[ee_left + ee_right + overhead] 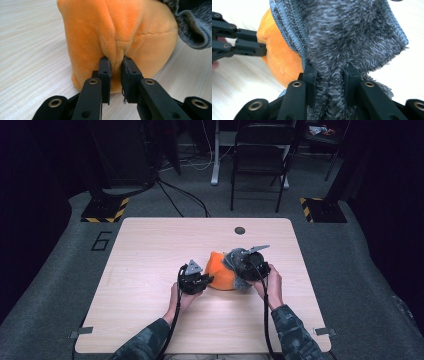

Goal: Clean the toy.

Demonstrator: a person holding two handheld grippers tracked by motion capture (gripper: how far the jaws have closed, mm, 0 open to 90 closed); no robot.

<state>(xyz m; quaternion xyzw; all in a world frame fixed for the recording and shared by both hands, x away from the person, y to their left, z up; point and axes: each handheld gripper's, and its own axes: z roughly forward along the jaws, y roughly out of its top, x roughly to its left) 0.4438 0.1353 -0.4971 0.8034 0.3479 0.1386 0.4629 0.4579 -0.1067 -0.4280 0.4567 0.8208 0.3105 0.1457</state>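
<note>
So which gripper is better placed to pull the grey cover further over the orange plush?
Probably the right gripper: it is shut on the grey fleece cover, already partway over the orange plush. The left gripper pinches a fold of the plush, anchoring it.

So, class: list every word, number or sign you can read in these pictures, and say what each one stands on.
"6": a large dark numeral marked on the grey carpeted floor, left of the light wooden table.
Yellow-and-black hazard stripes, no wording: on the black floor stand bases.
The orange plush cushion and the grey fuzzy knitted cloth show no label or lettering.
</note>
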